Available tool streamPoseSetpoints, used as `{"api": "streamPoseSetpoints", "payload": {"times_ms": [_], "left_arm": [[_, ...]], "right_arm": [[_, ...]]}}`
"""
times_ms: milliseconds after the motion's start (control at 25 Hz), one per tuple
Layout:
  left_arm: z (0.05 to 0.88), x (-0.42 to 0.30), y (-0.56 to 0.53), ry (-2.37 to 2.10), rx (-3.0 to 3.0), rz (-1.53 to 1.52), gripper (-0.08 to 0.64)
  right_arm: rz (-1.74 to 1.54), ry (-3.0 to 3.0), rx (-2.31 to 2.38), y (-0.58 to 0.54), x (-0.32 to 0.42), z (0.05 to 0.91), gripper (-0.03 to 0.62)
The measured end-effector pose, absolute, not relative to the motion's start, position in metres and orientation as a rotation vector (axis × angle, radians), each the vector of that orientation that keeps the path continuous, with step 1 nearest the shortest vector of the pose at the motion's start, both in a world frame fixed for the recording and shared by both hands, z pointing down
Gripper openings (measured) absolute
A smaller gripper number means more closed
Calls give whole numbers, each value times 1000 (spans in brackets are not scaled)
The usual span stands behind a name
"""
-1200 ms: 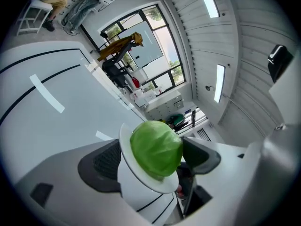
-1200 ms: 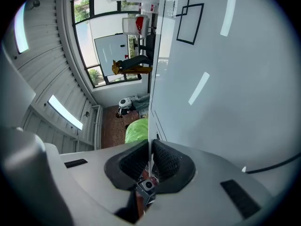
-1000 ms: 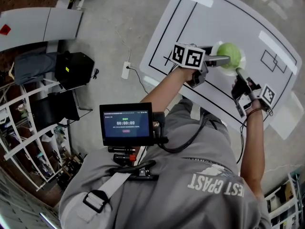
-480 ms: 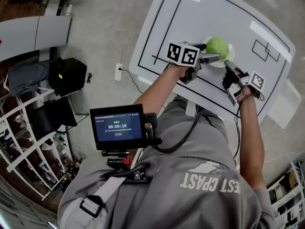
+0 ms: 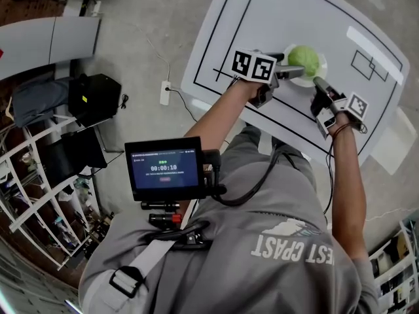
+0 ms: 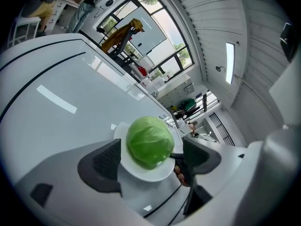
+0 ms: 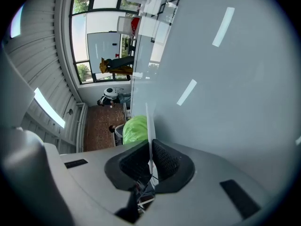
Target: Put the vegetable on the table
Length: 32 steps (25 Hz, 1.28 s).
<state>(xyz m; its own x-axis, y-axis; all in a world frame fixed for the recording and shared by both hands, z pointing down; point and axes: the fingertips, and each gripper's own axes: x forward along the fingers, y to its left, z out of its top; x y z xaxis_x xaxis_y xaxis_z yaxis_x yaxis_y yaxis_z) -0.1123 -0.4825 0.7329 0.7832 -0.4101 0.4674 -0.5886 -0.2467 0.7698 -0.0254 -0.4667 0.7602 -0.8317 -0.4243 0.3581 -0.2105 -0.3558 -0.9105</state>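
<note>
Round, glossy green cabbage (image 6: 150, 141) sits on a shallow white plate (image 6: 146, 174), inside the black outline of the white table (image 5: 275, 18). Left gripper (image 6: 151, 149): ribbed jaws apart, flanking the cabbage. Right gripper (image 7: 150, 161): jaws pinched on the plate's thin rim.

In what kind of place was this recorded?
Probably a lab or workshop, not a home: a white table with black marked lines, a bare grey concrete floor and white open storage shelves.
</note>
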Motion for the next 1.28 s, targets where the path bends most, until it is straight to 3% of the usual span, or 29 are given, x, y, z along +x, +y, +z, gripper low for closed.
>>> {"api": "streamPoseSetpoints", "payload": {"times_ms": [320,680,880,1280], "left_arm": [[725,-111,-479,-764,1901,206,402],[641,-141,-423,-767,2005,184,403],[631,-159,-384,-783,2050,177,403],[612,-166,-389,-819,2147,149,402]], "right_arm": [[-2276,1866,-1089,-477,-11,758,25],[-2152,2091,-1496,-416,-6,708,29],[-1975,2314,-1687,-387,-6,710,63],[-1728,2502,-1702,-424,-4,690,63]]}}
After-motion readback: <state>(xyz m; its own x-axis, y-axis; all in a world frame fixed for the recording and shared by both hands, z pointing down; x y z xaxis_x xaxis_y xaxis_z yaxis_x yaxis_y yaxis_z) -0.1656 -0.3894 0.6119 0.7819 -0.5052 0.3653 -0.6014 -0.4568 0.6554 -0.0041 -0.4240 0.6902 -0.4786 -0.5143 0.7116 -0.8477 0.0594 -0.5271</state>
